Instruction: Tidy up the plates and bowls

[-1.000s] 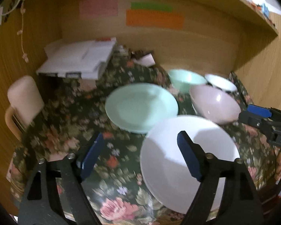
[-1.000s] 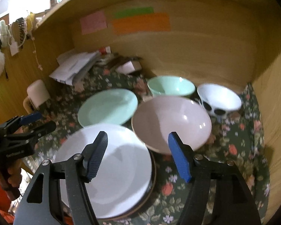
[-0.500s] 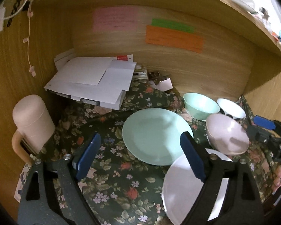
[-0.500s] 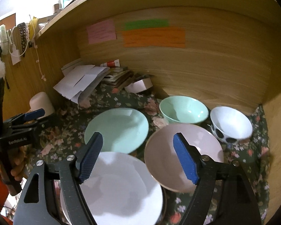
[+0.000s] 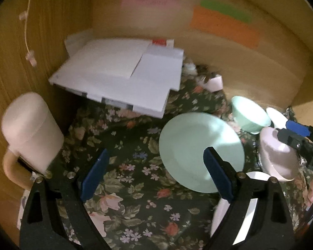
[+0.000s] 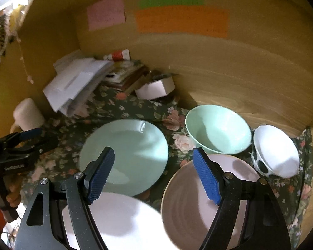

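A mint green plate (image 6: 127,152) lies mid-table; it also shows in the left wrist view (image 5: 198,145). A white plate (image 6: 119,223) lies in front of it. A pink bowl (image 6: 200,206) sits to the right, a mint bowl (image 6: 218,133) behind it, and a white bowl with black spots (image 6: 276,152) at the far right. My right gripper (image 6: 154,175) is open and empty above the plates. My left gripper (image 5: 156,175) is open and empty over the floral cloth, left of the mint plate.
A floral cloth (image 5: 125,166) covers the table inside a wooden alcove. A cream mug (image 5: 31,129) stands at the left wall. A stack of white papers (image 5: 123,77) and a small white box (image 6: 156,87) lie at the back.
Both grippers have pulled back and risen. The left one has swung left, away from the white plate, toward the mug and papers. No dish has moved.
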Motion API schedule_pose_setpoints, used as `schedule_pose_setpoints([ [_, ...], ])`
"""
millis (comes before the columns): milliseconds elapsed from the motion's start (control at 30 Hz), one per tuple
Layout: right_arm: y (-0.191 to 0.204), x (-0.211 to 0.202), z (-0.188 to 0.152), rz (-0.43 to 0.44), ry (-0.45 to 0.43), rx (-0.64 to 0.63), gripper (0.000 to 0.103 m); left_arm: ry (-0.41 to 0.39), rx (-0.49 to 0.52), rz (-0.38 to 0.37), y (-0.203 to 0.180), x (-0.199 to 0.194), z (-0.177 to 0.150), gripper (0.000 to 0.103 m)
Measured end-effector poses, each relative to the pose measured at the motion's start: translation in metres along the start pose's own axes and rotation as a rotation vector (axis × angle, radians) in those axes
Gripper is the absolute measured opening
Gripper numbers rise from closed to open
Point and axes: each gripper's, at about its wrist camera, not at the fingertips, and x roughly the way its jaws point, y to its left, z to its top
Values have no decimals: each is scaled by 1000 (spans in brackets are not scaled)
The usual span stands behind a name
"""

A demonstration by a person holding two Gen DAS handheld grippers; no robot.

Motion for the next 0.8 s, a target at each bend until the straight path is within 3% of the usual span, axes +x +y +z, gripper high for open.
schedule_pose_setpoints([
  [200, -3, 36, 4, -5, 89, -17, 75, 48, -35, 1, 10, 26, -5, 92],
  [333, -2, 58, 8, -1, 154, -45, 59, 57, -15, 1, 11, 36, -8, 91],
  [533, -3, 88, 16, 2, 253, -72, 45, 120, 50, -41, 3, 55, -11, 80],
  [800, -11, 119, 19, 17, 380, -55, 36, 145, 2, -52, 10, 68, -13, 80],
])
